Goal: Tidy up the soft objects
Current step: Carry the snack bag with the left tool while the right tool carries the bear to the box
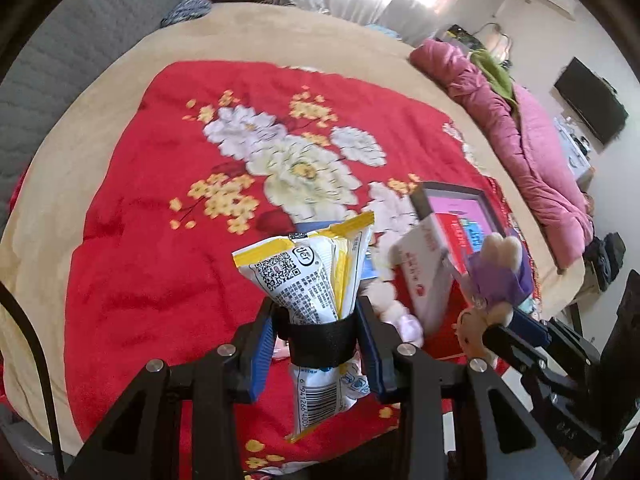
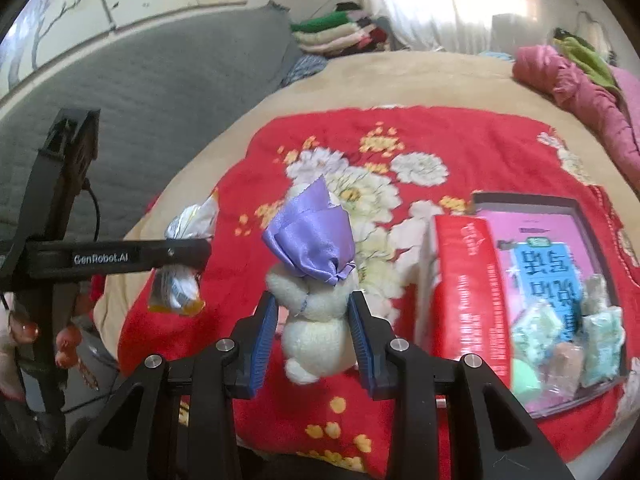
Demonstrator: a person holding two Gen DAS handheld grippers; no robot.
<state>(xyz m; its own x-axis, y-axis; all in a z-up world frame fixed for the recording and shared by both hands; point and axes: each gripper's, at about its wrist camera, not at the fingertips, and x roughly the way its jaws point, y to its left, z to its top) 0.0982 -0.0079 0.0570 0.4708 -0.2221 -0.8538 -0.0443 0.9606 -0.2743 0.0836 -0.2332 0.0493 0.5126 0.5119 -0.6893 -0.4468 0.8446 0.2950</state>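
Observation:
My left gripper (image 1: 318,320) is shut on a white and yellow snack packet (image 1: 310,276), held above the red floral blanket (image 1: 160,280). The packet (image 2: 182,280) and left gripper (image 2: 192,252) also show in the right wrist view. My right gripper (image 2: 314,308) is shut on a white plush rabbit in a purple satin dress (image 2: 316,280), held above the blanket (image 2: 480,148). In the left wrist view the rabbit (image 1: 496,276) hangs in the right gripper (image 1: 492,332) at the right. A shallow box (image 2: 532,204) with a pink and blue liner holds several small soft packets (image 2: 560,336).
A red and white carton (image 2: 468,288) stands on edge beside the box, also in the left wrist view (image 1: 424,276). A small pale plush (image 1: 396,312) lies on the blanket. A pink quilt (image 1: 532,140) lies along the bed's right side. Folded clothes (image 2: 340,32) are stacked at the back.

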